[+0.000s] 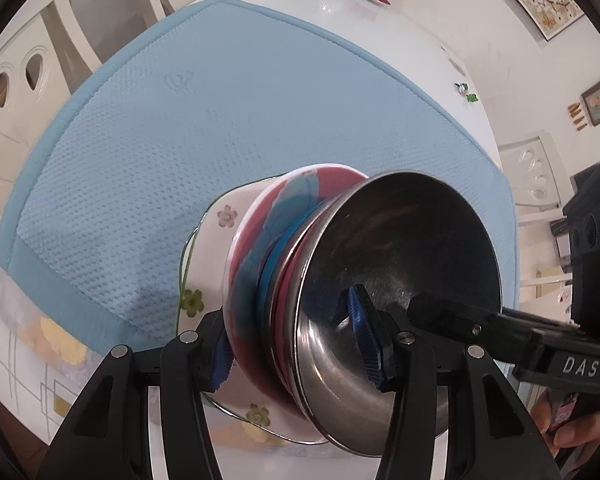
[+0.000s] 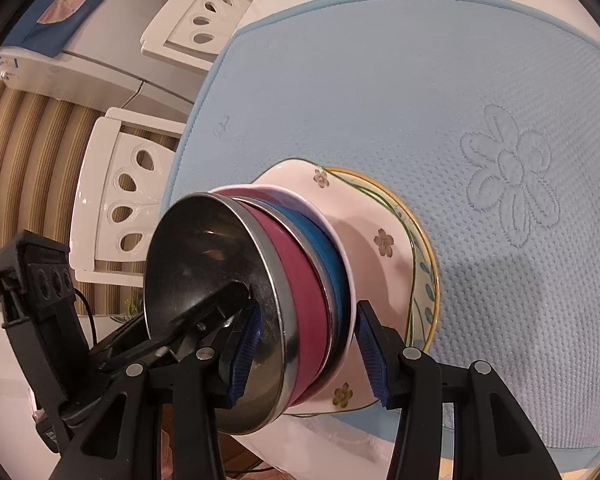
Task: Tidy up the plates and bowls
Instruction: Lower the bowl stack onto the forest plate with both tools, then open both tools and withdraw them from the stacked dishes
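Bowl stack (image 1: 300, 280) base hidden by jaws

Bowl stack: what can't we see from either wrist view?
- Left wrist: the stack's underside and any contact with the blue mat, hidden by the flowered plate.
- Right wrist: the steel bowl's floor, partly covered by the left gripper.
- Both: bowl count, rims overlap.

Right gripper (image 2: 308, 354) clamps a nested stack — steel bowl (image 2: 204, 280) innermost, maroon bowl (image 2: 300, 280), blue bowl (image 2: 324, 248), floral plate (image 2: 364, 240). Left gripper's finger (image 2: 216, 308) enters the steel bowl. Blue mat (image 2: 380, 80) beneath.
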A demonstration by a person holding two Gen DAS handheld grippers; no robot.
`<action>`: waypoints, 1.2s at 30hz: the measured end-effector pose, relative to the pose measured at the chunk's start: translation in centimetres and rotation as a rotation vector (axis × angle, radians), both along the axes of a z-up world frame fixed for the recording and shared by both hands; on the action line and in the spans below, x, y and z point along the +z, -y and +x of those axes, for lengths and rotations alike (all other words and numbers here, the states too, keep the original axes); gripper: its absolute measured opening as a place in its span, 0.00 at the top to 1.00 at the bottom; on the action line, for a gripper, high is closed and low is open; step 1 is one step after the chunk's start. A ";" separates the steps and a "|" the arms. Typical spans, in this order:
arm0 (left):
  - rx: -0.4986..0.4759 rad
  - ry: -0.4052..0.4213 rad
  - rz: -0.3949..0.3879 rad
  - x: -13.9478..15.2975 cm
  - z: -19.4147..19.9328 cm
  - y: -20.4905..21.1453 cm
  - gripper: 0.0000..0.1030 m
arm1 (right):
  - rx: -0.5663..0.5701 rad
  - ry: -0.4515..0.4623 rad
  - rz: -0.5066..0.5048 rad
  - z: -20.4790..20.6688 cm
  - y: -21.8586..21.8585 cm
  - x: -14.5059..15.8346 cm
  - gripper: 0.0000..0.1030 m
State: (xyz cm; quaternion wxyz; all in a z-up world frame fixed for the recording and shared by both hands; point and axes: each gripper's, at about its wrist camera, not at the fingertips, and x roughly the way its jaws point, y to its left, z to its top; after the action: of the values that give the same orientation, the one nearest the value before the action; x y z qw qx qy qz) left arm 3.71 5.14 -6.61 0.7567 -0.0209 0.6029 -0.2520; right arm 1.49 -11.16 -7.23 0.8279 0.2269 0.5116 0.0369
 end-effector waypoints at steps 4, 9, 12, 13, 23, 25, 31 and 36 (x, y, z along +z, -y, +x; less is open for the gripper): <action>-0.013 0.018 0.023 0.2 -0.1 0.4 0.53 | -0.002 0.001 0.001 0.2 0.1 -0.1 0.54; -0.016 0.020 0.027 0.2 -0.2 0.4 0.53 | 0.002 0.001 -0.012 0.3 -0.2 -0.2 0.54; -0.016 0.019 0.028 0.2 -0.2 0.4 0.53 | -0.002 -0.003 -0.003 0.3 -0.2 -0.4 0.54; -0.017 0.019 0.029 0.3 -0.2 0.4 0.53 | -0.003 -0.006 -0.004 0.4 -0.2 -0.5 0.54; -0.049 0.066 0.095 1.0 -0.6 0.8 0.53 | -0.022 -0.045 -0.078 0.4 -0.8 -0.8 0.68; -0.044 0.069 0.094 1.6 -0.7 0.5 0.53 | -0.014 -0.027 -0.105 -0.1 -0.9 0.0 0.68; -0.041 0.142 0.108 4.5 -1.7 -0.8 0.53 | 0.017 0.058 -0.196 -2.8 -1.2 2.7 0.72; -0.020 0.194 0.124 6.4 -3.6 -3.0 0.51 | 0.084 0.123 -0.274 -5.7 -2.3 3.9 0.72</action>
State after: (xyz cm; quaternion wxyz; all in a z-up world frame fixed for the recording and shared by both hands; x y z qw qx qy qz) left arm 0.07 8.19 -0.22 0.8088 0.0564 0.5415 -0.2224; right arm -4.21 -8.81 -3.35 0.8785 0.0875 0.4694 0.0154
